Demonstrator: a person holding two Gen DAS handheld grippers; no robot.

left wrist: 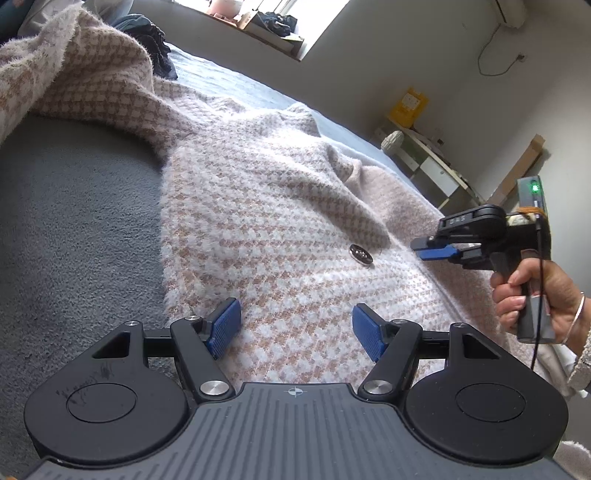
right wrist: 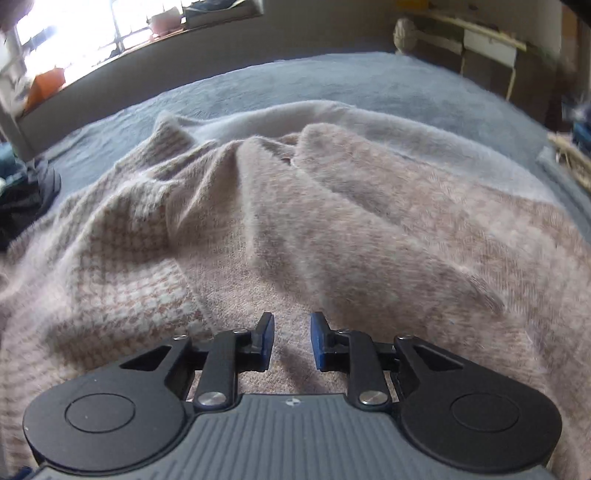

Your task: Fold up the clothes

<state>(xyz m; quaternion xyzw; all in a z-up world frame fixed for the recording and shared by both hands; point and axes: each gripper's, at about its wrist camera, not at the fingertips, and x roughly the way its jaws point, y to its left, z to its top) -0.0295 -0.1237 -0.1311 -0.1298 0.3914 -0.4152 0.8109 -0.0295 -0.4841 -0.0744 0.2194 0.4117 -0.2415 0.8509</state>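
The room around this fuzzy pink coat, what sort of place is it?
Probably a home bedroom: the coat lies on a wide grey bedspread, with a cluttered windowsill and a wall air conditioner behind.

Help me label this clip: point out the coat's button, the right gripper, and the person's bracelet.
button (left wrist: 361, 254): left wrist view, middle of its dark face.
right gripper (left wrist: 424, 248): left wrist view, at its blue fingertips.
bracelet (left wrist: 577, 318): left wrist view, silver band on the wrist.

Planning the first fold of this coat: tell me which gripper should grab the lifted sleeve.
Left, probably. The left gripper is open near the houndstooth coat, whose raised sleeve lies on its side. The right gripper hovers at the opposite edge, past the button.
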